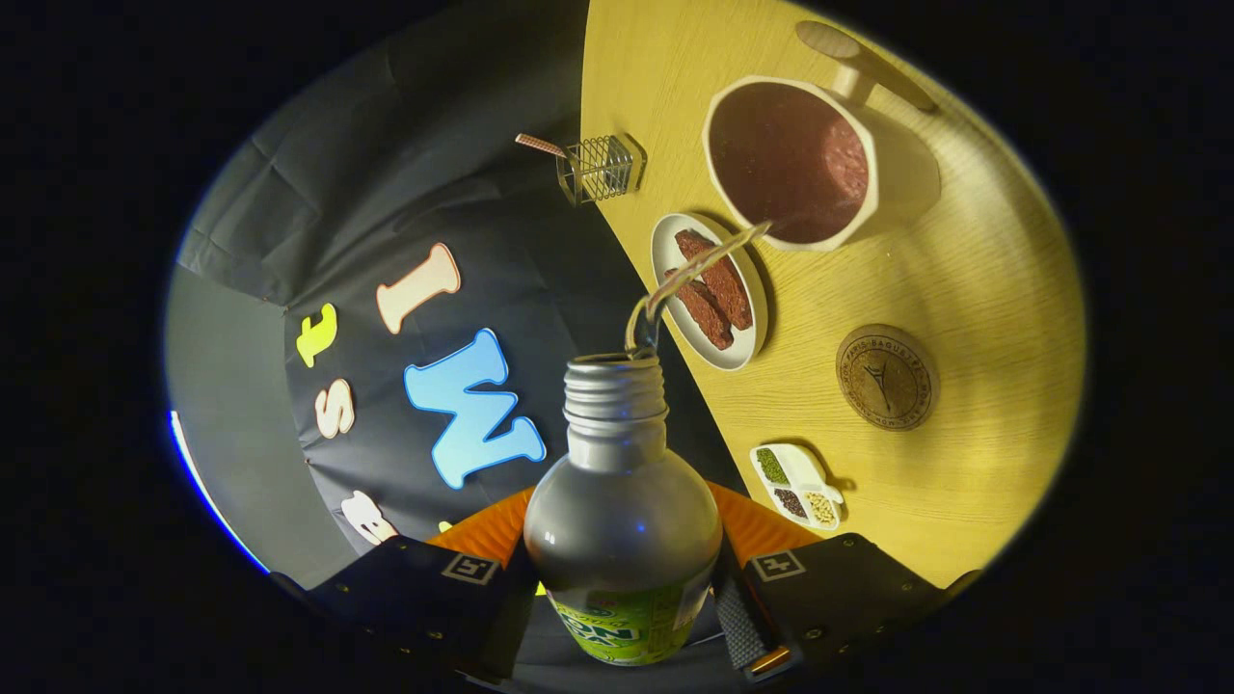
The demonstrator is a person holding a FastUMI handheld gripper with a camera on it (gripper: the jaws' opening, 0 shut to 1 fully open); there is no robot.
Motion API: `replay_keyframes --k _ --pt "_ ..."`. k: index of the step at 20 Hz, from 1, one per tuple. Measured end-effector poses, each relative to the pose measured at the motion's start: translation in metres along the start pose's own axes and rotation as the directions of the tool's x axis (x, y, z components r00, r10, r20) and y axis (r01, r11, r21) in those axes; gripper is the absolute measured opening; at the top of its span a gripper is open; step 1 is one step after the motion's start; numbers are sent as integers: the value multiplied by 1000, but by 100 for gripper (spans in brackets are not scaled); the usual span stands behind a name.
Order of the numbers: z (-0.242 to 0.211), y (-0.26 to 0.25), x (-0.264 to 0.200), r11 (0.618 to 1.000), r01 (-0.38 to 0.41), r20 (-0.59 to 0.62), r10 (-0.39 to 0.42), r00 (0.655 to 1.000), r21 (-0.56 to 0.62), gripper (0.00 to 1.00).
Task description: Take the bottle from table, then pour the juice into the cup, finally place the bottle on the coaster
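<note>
Gripper (625, 578) is clamped on the bottle (622, 520): both fingers press against its lower body from either side, spread just to the bottle's width, no visible gap at the contact. Bottle sits between the fingers with its neck pointing away from the camera, cap off, threaded mouth open. Upper body looks clear and grey, with a green label band down at the grip line.

Whole view is rolled, so the bottle is tipped toward the table (964, 318). A thin stream of juice (699, 270) leaves the mouth, arcs over the plate and lands at the near rim of the cup (800, 159). The cup is pale, angular-rimmed, handle on the far side, and already holds dark reddish liquid high up its walls.

Coaster (886, 376) is round, dark wood with an embossed mark, lying bare on the table, beyond the fingers and apart from the cup. Bottle is not touching it.

Other items: white plate (665, 255) with brown slabs of food between the bottle mouth and the cup; small divided dish (798, 485) with three kinds of grain or seed just ahead of the right-side finger; wire rack (598, 169) at the table edge, well beyond the bottle.
</note>
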State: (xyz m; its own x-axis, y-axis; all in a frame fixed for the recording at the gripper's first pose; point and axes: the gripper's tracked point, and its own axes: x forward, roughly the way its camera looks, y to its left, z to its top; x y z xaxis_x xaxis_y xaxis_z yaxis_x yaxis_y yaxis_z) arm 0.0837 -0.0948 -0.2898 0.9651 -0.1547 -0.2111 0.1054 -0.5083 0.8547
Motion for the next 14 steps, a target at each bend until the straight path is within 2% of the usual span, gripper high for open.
replay_keyframes --k 14 --pt "23 -1 -1 998 -14 55 10 998 61 79"
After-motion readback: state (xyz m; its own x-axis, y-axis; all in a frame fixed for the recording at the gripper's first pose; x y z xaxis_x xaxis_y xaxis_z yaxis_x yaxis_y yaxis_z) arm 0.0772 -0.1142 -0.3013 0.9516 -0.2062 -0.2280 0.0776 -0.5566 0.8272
